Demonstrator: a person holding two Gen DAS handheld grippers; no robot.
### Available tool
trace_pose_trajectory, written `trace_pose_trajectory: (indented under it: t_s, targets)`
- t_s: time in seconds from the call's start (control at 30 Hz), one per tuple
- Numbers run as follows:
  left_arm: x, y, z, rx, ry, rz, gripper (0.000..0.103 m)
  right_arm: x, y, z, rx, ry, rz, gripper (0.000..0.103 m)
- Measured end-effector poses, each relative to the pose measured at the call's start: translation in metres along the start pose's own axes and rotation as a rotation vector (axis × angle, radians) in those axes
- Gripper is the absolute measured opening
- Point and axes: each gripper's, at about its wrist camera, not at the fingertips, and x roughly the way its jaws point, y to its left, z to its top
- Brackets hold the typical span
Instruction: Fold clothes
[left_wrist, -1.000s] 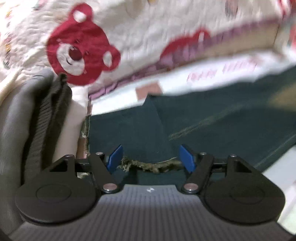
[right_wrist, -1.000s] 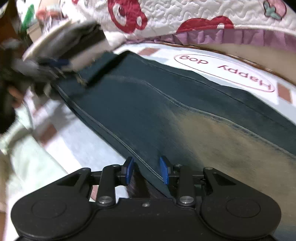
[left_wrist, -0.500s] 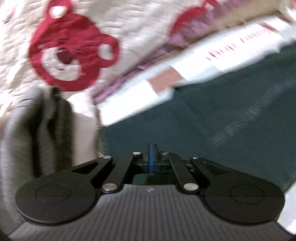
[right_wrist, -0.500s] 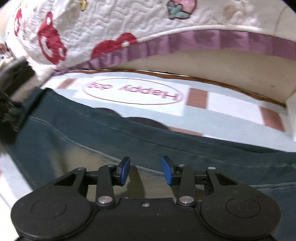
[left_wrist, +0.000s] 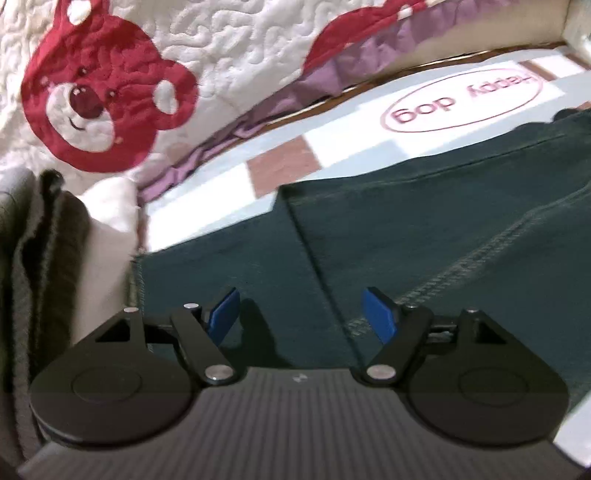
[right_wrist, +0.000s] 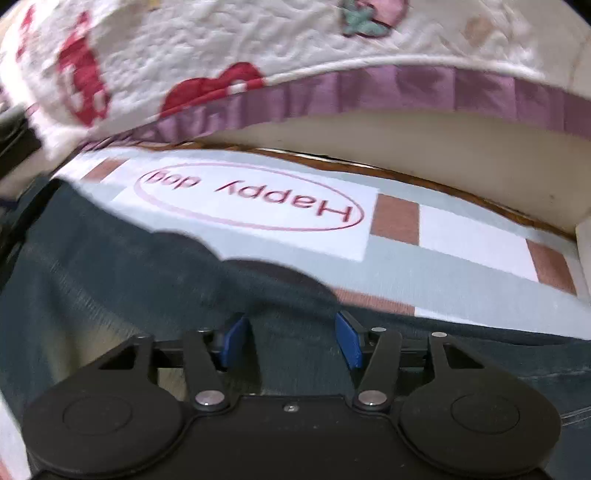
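Dark blue-green jeans (left_wrist: 424, 229) lie flat on a checked mat with a "Happy dog" print (left_wrist: 461, 99). In the left wrist view two layers of denim overlap, with a straight fold edge running toward my left gripper (left_wrist: 303, 314), which stands open just above the cloth with nothing between its blue pads. In the right wrist view the jeans (right_wrist: 129, 288) stretch across the lower frame. My right gripper (right_wrist: 291, 339) hovers open over their far edge, its shadow falling on the cloth and mat (right_wrist: 461, 273).
A quilted cream cover with red bears (left_wrist: 99, 103) and a purple frill (right_wrist: 369, 96) hangs over the mat's far side. A stack of folded grey and white clothes (left_wrist: 44, 258) sits left of the jeans. A wooden edge (right_wrist: 443, 177) borders the mat.
My left gripper, shut on the jeans' leg half a second ago, has let go and opened. The frayed hem is out of sight now. The right gripper widened and slid toward the far edge.
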Motion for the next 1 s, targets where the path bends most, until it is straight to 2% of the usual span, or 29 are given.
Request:
trace_pose_trajectory:
  t_s: [0.03,0.07,0.1,0.13,0.2,0.33,0.4,0.43,0.47,0.53,0.6,0.67,0.77,0.83,0.9,0.93,0.97,1.0]
  targets:
    - [0.004,0.001,0.000,0.008,0.005,0.014,0.074,0.002,-0.001,0.002,0.010,-0.004,-0.003,0.060]
    - [0.004,0.008,0.002,-0.001,0.007,-0.003,0.062,0.004,0.000,0.004,0.007,-0.004,-0.009,0.060]
    - [0.006,0.015,0.003,-0.008,0.015,-0.009,0.025,0.004,0.002,0.005,-0.011,-0.001,-0.019,0.060]
    - [0.007,0.018,0.004,0.008,0.024,-0.011,0.003,0.004,0.004,0.006,-0.027,0.001,-0.020,0.060]
    - [0.010,0.025,0.006,0.040,0.041,-0.012,0.003,0.002,0.004,0.006,-0.056,0.001,-0.003,0.059]
    - [0.007,0.041,0.014,0.095,0.006,0.091,0.002,-0.001,0.005,0.005,-0.113,0.002,0.029,0.055]
    - [0.006,0.058,0.023,0.087,-0.014,0.124,0.002,-0.002,0.006,0.005,-0.141,0.002,0.046,0.042]
    - [0.005,0.066,0.027,0.081,-0.021,0.129,0.002,-0.003,0.006,0.005,-0.155,0.002,0.054,0.015]
    - [0.005,0.071,0.031,0.081,-0.023,0.118,0.002,-0.004,0.006,0.005,-0.169,0.003,0.062,0.006]
    - [0.005,0.075,0.036,0.099,-0.030,0.113,0.002,-0.005,0.007,0.005,-0.198,0.003,0.078,0.003]
    - [0.008,0.074,0.040,0.126,-0.036,0.124,0.002,-0.013,0.005,0.008,-0.197,-0.034,0.075,0.002]
    - [0.018,0.076,0.041,0.121,-0.017,0.122,0.003,-0.020,0.004,0.013,-0.191,-0.069,0.066,0.001]
    - [0.039,0.079,0.039,0.102,0.024,0.114,0.005,-0.013,0.005,0.016,-0.208,-0.059,0.049,0.000]
    - [0.048,0.077,0.035,0.113,0.035,0.149,0.013,-0.003,0.004,0.018,-0.186,-0.035,0.034,0.000]
    - [0.052,0.075,0.034,0.137,0.027,0.215,0.038,0.004,0.004,0.019,-0.152,-0.015,0.032,0.000]
    - [0.050,0.077,0.035,0.142,0.018,0.242,0.043,0.003,0.010,0.017,-0.145,-0.014,0.045,0.000]
    - [0.048,0.082,0.038,0.128,0.017,0.237,0.046,0.003,0.015,0.015,-0.138,-0.013,0.058,0.002]
    - [0.045,0.088,0.040,0.112,0.015,0.230,0.038,0.002,0.020,0.013,-0.131,-0.013,0.071,0.004]
